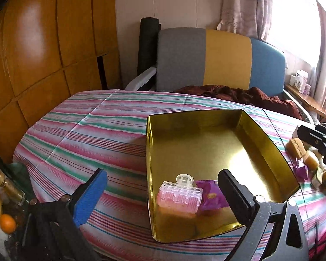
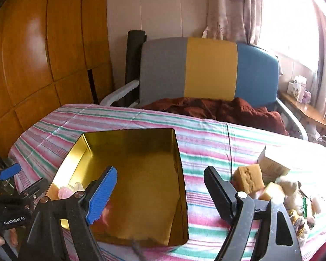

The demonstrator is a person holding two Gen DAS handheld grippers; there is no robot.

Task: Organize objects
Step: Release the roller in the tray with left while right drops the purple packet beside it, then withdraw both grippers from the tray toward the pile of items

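A gold tin tray (image 1: 217,148) lies on the striped tablecloth (image 1: 87,134). In its near corner sit a clear pink hair claw (image 1: 180,192) and a purple packet (image 1: 209,195). My left gripper (image 1: 162,174) hangs wide open above that corner, touching neither. My right gripper (image 2: 160,169) is open and empty over the tray's (image 2: 145,174) right edge; in the left wrist view it shows at the right edge (image 1: 319,140). The hair claw (image 2: 71,190) peeks out beside the right gripper's blue finger. Yellow sponges (image 2: 247,178) and small items are piled to the tray's right.
A cardboard box (image 2: 271,163) stands behind the pile. A chair (image 1: 226,58) with a grey, yellow and blue back and a dark red cloth (image 1: 239,93) stands beyond the table. Bottles and an orange (image 1: 7,223) crowd the left edge. A wooden wardrobe (image 1: 43,43) stands at left.
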